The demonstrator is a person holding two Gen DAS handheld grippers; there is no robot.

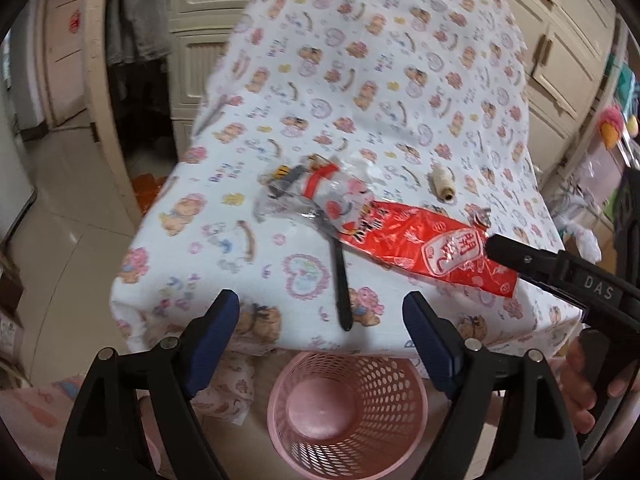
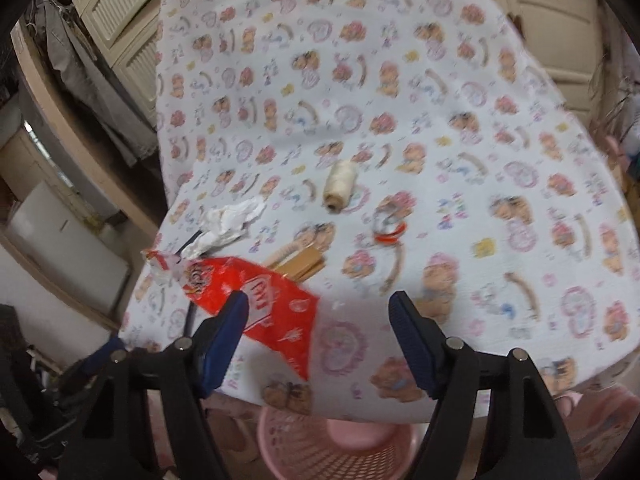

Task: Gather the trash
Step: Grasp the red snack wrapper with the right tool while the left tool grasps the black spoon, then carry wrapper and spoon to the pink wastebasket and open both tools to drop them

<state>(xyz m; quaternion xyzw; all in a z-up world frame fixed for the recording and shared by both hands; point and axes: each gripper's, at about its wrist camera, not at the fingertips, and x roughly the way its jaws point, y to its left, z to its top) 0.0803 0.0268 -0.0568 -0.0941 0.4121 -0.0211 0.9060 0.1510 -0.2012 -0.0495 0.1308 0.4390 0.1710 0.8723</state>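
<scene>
Where right fingers gape, red wrapper — between, untouched

The wrapper lies on the table, near its front edge. The spool lies behind the wrapper. The basket stands below that edge.

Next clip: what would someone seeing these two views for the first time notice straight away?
A shiny red plastic snack wrapper lies near the front edge of a table covered in a white cartoon-bear cloth, beside a crumpled clear plastic bag. A pink perforated plastic basket stands on the floor below that edge. The right tool hovers open above the wrapper's end.
</scene>
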